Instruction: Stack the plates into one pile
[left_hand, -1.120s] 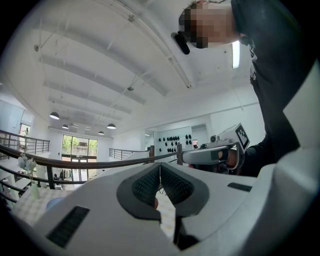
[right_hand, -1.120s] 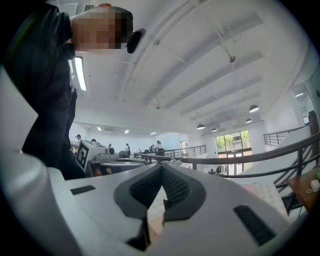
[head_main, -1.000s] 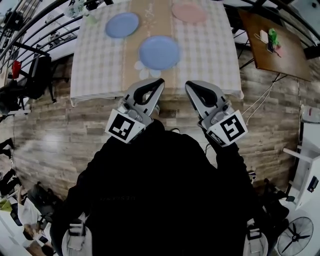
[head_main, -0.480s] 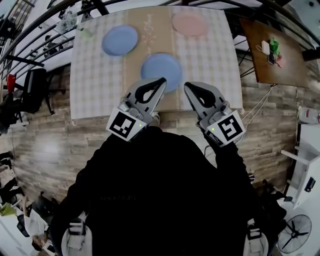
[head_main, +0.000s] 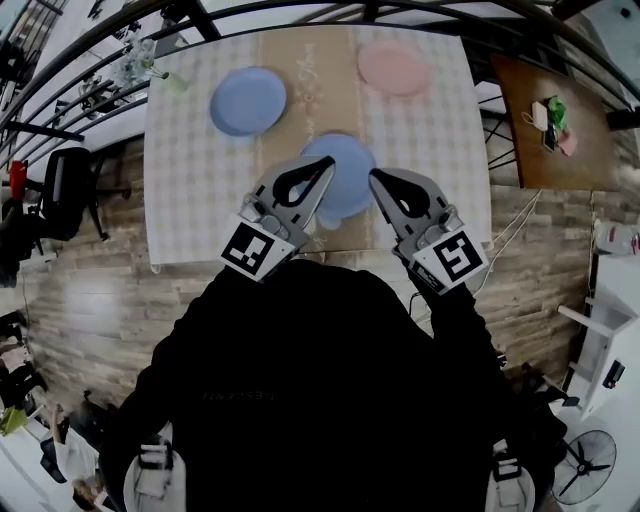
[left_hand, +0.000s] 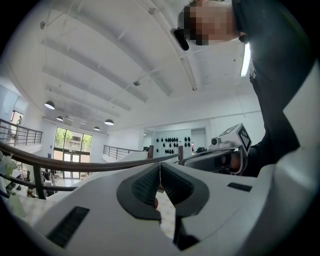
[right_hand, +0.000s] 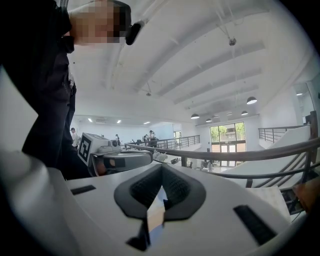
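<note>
Both jaws pressed together, empty; near blue plate (head_main: 345, 168) lies just ahead, between your left gripper (head_main: 323, 164) and right gripper (head_main: 377, 178).

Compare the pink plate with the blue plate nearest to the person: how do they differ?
The pink plate is pink, the near blue plate light blue. The pink plate lies at the table's far right; the near blue plate by its near edge, mid-width. The pink plate sits on checked cloth; the near blue plate mostly on the brown runner. Both are round, flat, empty, unstacked.
</note>
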